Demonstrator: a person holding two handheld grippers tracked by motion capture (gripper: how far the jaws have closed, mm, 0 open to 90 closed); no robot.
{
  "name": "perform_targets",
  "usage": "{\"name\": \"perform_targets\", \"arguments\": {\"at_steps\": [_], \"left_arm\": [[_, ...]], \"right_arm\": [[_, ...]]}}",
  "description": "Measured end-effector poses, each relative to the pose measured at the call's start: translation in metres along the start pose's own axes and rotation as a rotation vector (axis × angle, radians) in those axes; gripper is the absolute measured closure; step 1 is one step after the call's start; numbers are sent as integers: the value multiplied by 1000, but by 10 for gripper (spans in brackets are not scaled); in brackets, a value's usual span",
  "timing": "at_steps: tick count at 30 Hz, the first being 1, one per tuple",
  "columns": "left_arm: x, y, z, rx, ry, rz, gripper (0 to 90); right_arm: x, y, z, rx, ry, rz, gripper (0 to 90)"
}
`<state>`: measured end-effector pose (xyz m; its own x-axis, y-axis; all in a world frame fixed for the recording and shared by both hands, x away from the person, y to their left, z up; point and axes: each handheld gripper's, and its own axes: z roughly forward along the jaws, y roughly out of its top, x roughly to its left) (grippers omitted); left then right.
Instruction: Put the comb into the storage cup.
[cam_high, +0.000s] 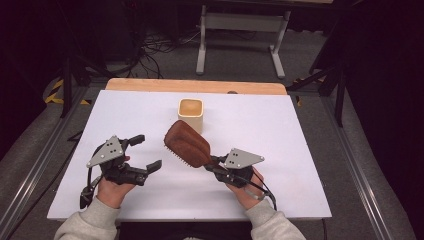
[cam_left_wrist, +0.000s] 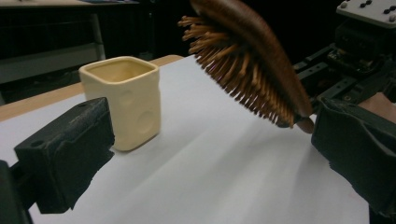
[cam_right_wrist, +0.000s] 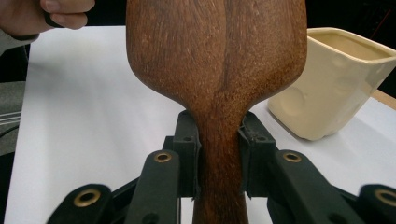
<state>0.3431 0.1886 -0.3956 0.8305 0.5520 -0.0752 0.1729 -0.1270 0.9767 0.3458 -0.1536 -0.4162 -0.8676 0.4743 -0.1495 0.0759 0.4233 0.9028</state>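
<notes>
From above, the right gripper (cam_high: 216, 164) pinches the handle of a wooden hairbrush (cam_high: 187, 143), lifted over the white table (cam_high: 280, 130) just in front of the cream cup (cam_high: 191, 114). The right gripper view gives the brush's smooth back, jaws pressed on either side of the neck. The left gripper view catches the bristles (cam_left_wrist: 236, 70) underneath. The left gripper (cam_high: 147, 153) stands spread wide with nothing between its jaws, well apart from the brush.
</notes>
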Motion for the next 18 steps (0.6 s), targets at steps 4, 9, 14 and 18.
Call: {"name": "perform_targets", "arguments": {"at_steps": [4, 9, 14, 18], "left_arm": [[-4, 8, 12, 3, -29, -4, 0], [-7, 12, 25, 17, -54, -24, 0], [-8, 13, 36, 35, -64, -42, 0], [-11, 14, 46, 60, -61, -47, 3]], "right_arm": [[2, -1, 2, 3, -2, -6, 723], [3, 0, 3, 0, -3, -12, 723], [5, 0, 4, -3, -5, -15, 723], [7, 0, 5, -6, -6, -24, 723]]}}
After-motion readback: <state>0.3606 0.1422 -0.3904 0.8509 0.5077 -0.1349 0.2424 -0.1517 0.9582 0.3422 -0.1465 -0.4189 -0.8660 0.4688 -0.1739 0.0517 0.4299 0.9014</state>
